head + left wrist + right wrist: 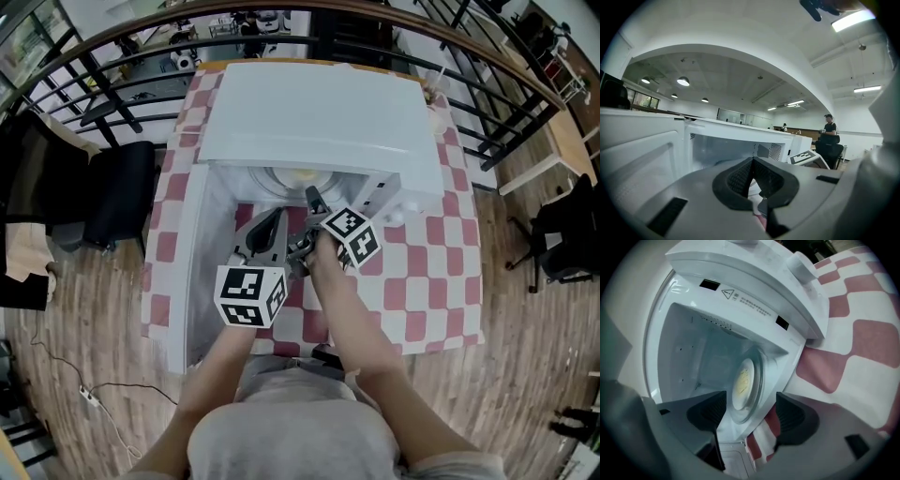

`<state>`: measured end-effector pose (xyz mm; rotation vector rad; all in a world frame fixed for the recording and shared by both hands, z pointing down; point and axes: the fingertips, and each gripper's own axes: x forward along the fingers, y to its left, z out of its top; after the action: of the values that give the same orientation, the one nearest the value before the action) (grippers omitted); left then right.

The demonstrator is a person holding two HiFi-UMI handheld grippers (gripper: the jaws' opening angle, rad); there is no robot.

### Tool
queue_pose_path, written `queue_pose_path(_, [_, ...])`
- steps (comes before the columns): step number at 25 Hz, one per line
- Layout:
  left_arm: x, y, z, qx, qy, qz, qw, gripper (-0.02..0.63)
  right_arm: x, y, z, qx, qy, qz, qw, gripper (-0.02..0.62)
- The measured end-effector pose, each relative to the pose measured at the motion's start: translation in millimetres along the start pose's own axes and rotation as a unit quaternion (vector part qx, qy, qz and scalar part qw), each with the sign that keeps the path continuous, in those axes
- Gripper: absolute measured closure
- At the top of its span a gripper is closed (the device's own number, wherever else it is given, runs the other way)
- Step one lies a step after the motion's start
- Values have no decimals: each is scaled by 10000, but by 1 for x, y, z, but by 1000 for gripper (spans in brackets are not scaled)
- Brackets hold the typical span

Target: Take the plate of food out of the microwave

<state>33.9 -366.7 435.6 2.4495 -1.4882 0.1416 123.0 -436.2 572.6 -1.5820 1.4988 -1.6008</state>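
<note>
A white microwave (319, 112) stands on a red-and-white checked tablecloth (427, 272), its door (192, 281) swung open to the left. Inside, on the glass turntable, lies a plate (298, 177) with yellow food. The right gripper view shows the plate (744, 378) deep in the cavity, framed by my right gripper (747, 411), whose jaws stand open and hold nothing. In the head view, that right gripper (314, 200) is at the cavity mouth. My left gripper (269, 228) hovers just left of it, in front of the opening. Its pads (740, 176) meet at the tips and grip nothing.
The open door (642, 154) walls off the left side. The microwave's panel with a knob (801, 261) is on the right. A black chair (122, 197) stands left of the table, another (567, 234) at the right, and a curved railing (141, 28) runs behind. A person (829, 129) stands far off.
</note>
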Motion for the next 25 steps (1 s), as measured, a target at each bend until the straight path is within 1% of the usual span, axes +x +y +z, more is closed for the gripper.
queue_pose_path(3, [1,3,-1,-76,-5,-4,10000,603,11,-10,0,204,-31,-284,9994,267])
queue_pose_path(6, [2,4,-1,-60,-3,-32,10000,603,20,-17,-2,335,-20,-586,9977,267])
queue_pose_path(11, [3,11,-7,-64,69,-19,10000,603,34,-19,-7,394,-2,-794,9961,267])
queue_pose_path(15, [2,18,-8,-88,83,24,9999,603,41,-26,-8,557,-5,-1063,9928,267])
queue_pose_path(18, [3,21,-10,-105,105,31,9999,603,47,-30,-9,583,51,-1156,9916,267])
queue_pose_path(25, [3,25,-11,-135,140,50,9998,603,47,-31,-10,672,100,-1111,9915,267])
